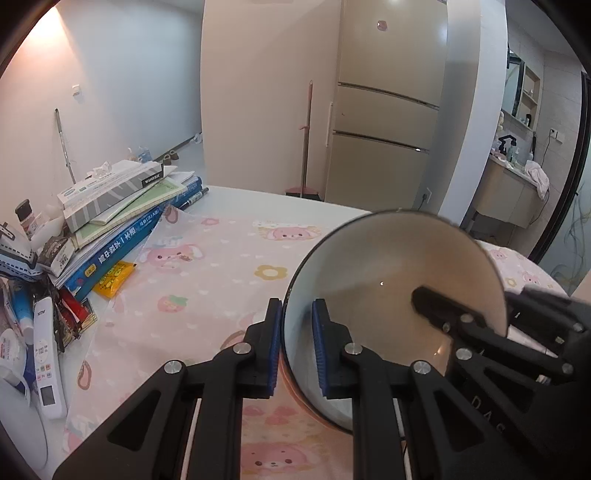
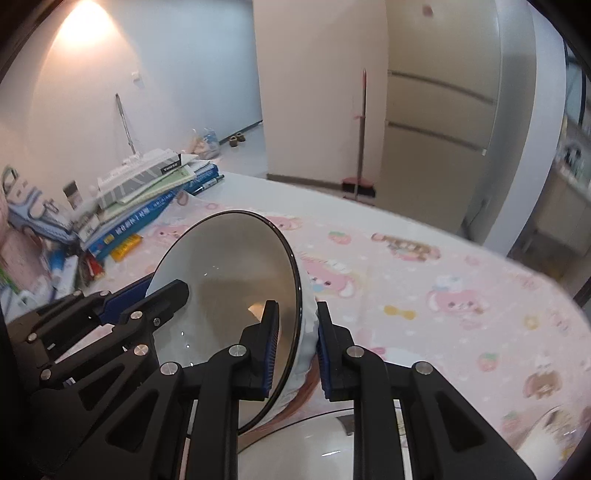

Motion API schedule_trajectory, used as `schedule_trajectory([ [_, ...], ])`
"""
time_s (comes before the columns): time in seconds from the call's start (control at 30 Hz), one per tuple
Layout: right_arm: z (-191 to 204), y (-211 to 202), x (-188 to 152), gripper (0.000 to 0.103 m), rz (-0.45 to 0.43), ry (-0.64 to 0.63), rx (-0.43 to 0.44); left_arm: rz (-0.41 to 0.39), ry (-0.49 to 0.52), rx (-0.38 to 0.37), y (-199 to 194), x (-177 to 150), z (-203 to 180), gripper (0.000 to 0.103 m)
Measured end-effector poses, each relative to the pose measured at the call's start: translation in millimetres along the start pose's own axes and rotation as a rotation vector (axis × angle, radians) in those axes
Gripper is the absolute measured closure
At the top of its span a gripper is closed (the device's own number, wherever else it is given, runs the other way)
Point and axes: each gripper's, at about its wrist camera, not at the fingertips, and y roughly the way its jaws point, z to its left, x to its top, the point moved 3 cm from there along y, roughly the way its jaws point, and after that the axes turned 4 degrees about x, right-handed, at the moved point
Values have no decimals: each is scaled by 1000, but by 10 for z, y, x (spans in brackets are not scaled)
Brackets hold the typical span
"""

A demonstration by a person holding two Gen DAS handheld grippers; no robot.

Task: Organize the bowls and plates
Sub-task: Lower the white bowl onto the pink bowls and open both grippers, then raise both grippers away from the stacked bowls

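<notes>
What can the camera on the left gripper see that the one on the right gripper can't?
Only the left wrist view shows the white remote control at the table's left edge and the bathroom counter with a pink towel far right.

Only the right wrist view shows a white dish lying beneath the held bowl, and the lit patch of wall.

Both show the bowl, tilted, with the left gripper and right gripper each clamped on its rim, the book stack, the pink cartoon tablecloth and the fridge.
</notes>
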Motion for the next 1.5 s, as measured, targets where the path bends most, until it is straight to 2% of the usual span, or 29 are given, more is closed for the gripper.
schedule_trajectory([
  [0.23,-92,100,-16,82,15,15,9,-22,7,20,-29,-29,-70,91],
  [0.3,-94,110,-23,82,8,9,16,-7,-11,-4,-14,-33,-62,91],
  [0.5,-81,126,-44,82,0,0,14,-15,-33,2,-15,-17,-25,92],
  [0.77,-178,146,-34,80,60,58,76,-39,-45,12,-130,22,40,90],
  [0.8,-178,146,-33,79,68,61,78,-44,-46,11,-153,32,42,86],
  [0.87,-207,134,-28,76,87,82,80,-51,-53,20,-184,46,57,65],
  [0.9,-232,121,-22,74,98,97,84,-58,-60,24,-198,51,69,48],
  [0.93,-248,114,-18,73,104,106,88,-69,-65,30,-210,57,84,44],
  [1.13,-309,-59,59,72,38,109,59,-63,-79,39,-202,67,122,44],
  [1.27,-312,-93,96,89,25,131,117,-59,-80,60,-191,61,133,44],
  [1.5,-340,-30,71,93,7,151,153,-32,-104,72,-124,50,211,45],
])
